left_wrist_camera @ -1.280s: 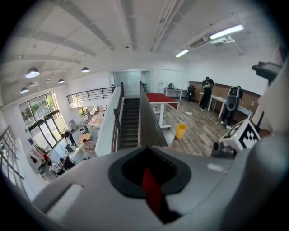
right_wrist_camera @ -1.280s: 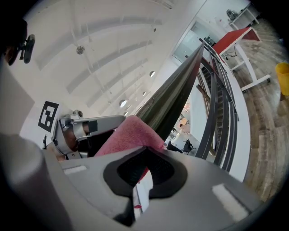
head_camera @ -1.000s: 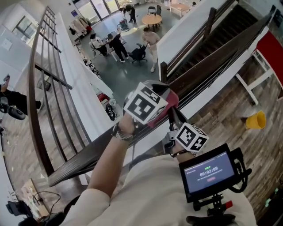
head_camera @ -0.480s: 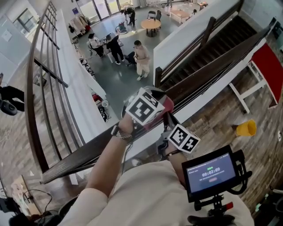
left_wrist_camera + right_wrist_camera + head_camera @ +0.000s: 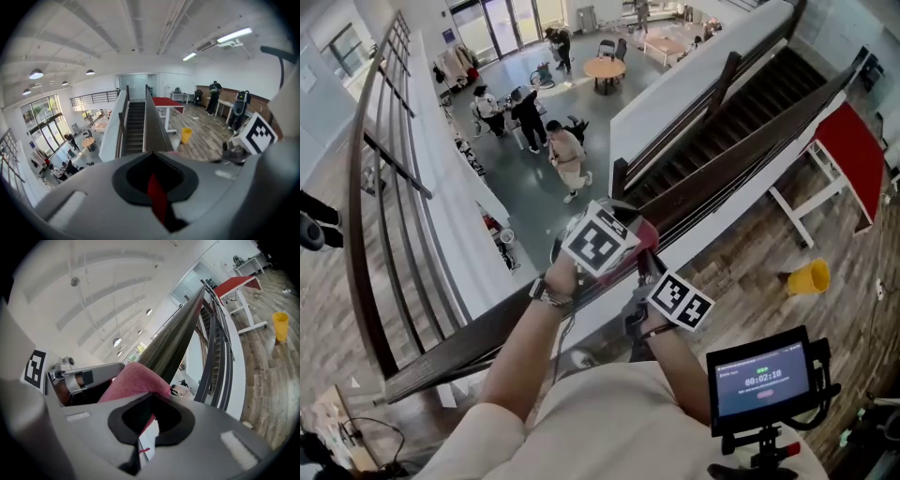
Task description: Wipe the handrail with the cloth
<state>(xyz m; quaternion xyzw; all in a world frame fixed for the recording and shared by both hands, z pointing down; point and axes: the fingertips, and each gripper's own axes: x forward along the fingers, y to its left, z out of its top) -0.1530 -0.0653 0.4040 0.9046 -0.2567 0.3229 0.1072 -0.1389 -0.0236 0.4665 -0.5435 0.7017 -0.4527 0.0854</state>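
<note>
A dark wooden handrail [image 5: 464,349] is seen running slantwise across the head view, from the lower left up toward the upper right, along the edge of an upper floor. A pink cloth [image 5: 645,232] is draped over the top of this handrail, about midway along its visible length, close to where a staircase [image 5: 741,94] descends beyond it. The left gripper [image 5: 157,185] is held at the cloth from the near side of the rail; its jaws are closed, and a red strip of the cloth is clamped between them, as its own view shows. The right gripper [image 5: 143,427] is held just beside it, on the floor side of the rail and a little nearer the person. Its jaws are also drawn together, and a thin pink edge of the cloth appears to be caught between them, while the bulk of the cloth is bunched on the rail just ahead of the jaws. A small monitor [image 5: 764,380] is mounted in front of the person's body, at the lower right of the head view. On the wooden floor [image 5: 750,272] beyond the rail, a yellow bucket [image 5: 808,277] is set near a white-legged desk [image 5: 853,141] with a red top. Far below, on the lower level, several people [image 5: 567,155] and a round table [image 5: 605,67] can be made out.
</note>
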